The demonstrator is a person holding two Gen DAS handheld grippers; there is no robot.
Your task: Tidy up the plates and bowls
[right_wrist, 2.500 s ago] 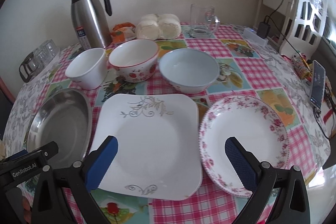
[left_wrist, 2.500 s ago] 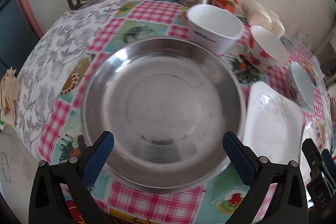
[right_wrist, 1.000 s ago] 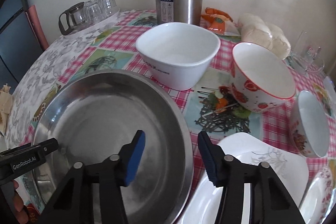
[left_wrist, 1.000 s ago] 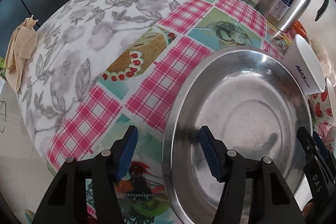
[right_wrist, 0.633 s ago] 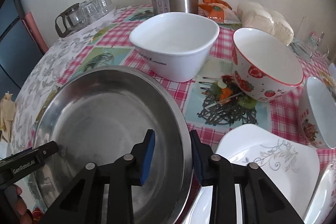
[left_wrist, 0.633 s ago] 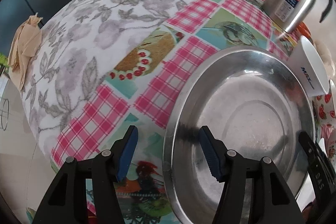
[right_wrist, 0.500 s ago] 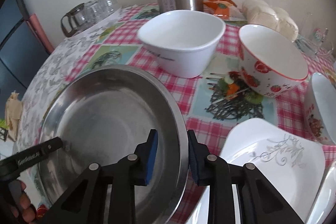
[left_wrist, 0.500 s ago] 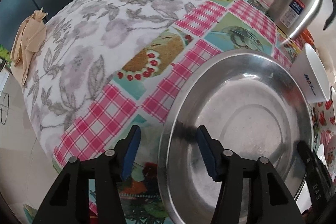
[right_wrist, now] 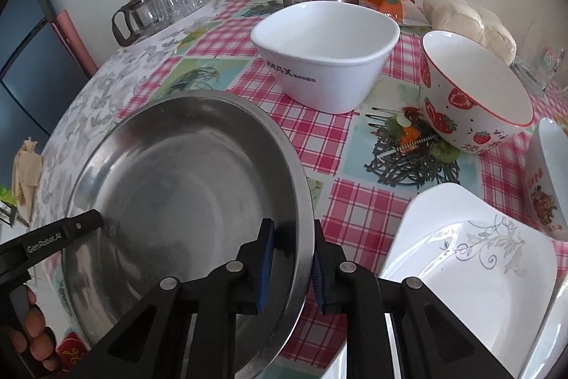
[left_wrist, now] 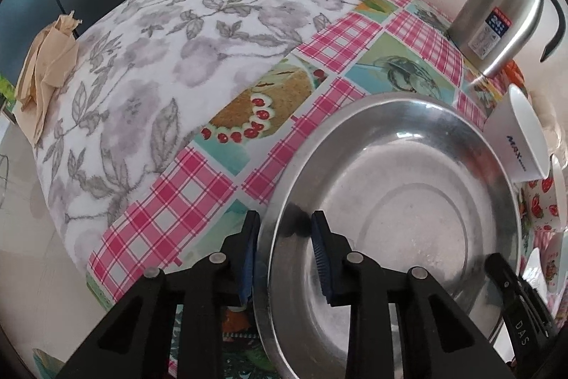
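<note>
— Steel dish, the wide round one: where does it lie in the left wrist view?

— On the checked tablecloth, ahead and rightward; the left gripper pinches its near-left rim, jaws narrow.

— And the right wrist view?

— The right gripper clamps the opposite rim (dish spreading leftward), so both hands share it equally.

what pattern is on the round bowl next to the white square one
Red strawberries on white, with a red rim: the strawberry bowl shows best in the right wrist view.
</note>
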